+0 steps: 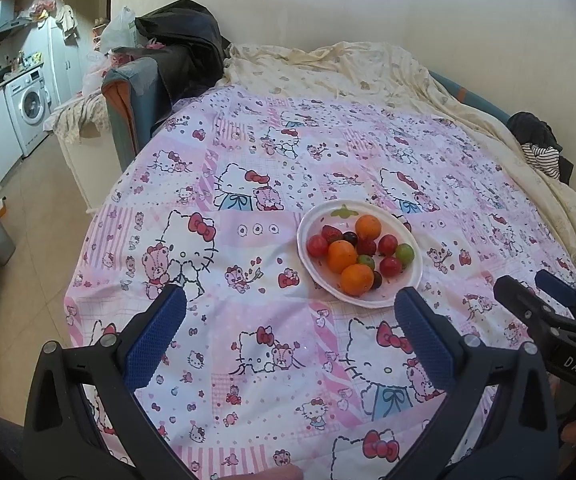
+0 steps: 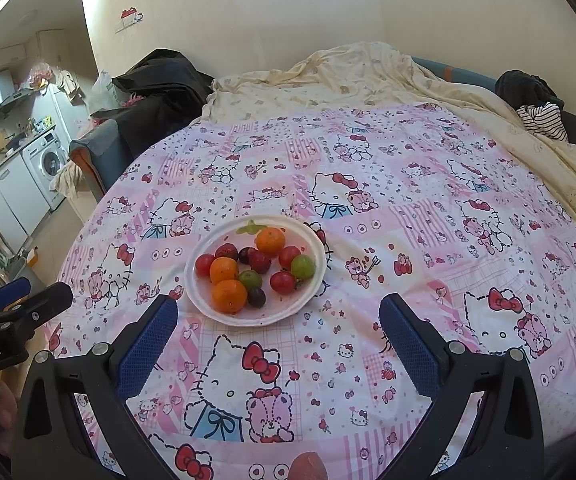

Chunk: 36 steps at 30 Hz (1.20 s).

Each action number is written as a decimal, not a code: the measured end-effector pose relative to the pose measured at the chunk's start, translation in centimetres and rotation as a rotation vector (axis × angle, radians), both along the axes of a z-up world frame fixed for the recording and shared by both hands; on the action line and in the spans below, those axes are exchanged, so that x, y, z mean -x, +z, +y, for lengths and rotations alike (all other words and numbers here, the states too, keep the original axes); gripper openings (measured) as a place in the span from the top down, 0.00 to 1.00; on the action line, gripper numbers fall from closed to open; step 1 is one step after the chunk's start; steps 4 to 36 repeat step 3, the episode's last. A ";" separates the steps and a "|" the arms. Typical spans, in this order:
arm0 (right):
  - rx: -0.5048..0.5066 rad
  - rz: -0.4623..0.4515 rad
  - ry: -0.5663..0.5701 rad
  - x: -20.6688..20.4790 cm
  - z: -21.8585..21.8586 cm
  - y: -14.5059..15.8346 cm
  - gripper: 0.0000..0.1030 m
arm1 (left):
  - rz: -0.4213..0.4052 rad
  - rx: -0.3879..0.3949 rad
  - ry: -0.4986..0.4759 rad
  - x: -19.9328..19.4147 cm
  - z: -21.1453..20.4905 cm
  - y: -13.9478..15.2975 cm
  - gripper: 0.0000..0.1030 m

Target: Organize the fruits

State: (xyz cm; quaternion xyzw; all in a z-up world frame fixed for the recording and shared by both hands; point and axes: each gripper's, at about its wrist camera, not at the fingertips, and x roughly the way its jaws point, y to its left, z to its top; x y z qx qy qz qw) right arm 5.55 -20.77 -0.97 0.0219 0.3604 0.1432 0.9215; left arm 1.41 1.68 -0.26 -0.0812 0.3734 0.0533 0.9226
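The left gripper (image 1: 290, 314) hangs over the cloth (image 1: 248, 184) with its blue pads spread wide and nothing between them; the plate (image 1: 415, 276) lies ahead and a little to its right, clear of both pads. The plate is an oval with a small green leaf mark at its far rim; in the left view its long axis runs from far-left to near-right. On it, from left to right, sit a red tomato (image 1: 317, 245), a strawberry (image 1: 331, 233), three oranges (image 1: 342, 256) in a loose line from near to far, dark grapes (image 1: 350, 237), more red tomatoes (image 1: 390, 266) and a green grape (image 1: 405, 253). The right gripper (image 2: 278, 318) is likewise wide open and holds nothing, with the plate just beyond its left pad. Each gripper shows at the edge of the other's view.
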 end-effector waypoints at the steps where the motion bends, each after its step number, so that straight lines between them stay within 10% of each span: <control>1: 0.001 -0.001 0.001 0.0 0.0 0.0 0.00 | 0.000 0.001 0.000 0.0 0.0 0.0 0.00; 36: 0.001 -0.004 0.003 0.0 0.1 0.0 0.00 | 0.001 0.000 0.000 0.0 0.0 0.0 0.00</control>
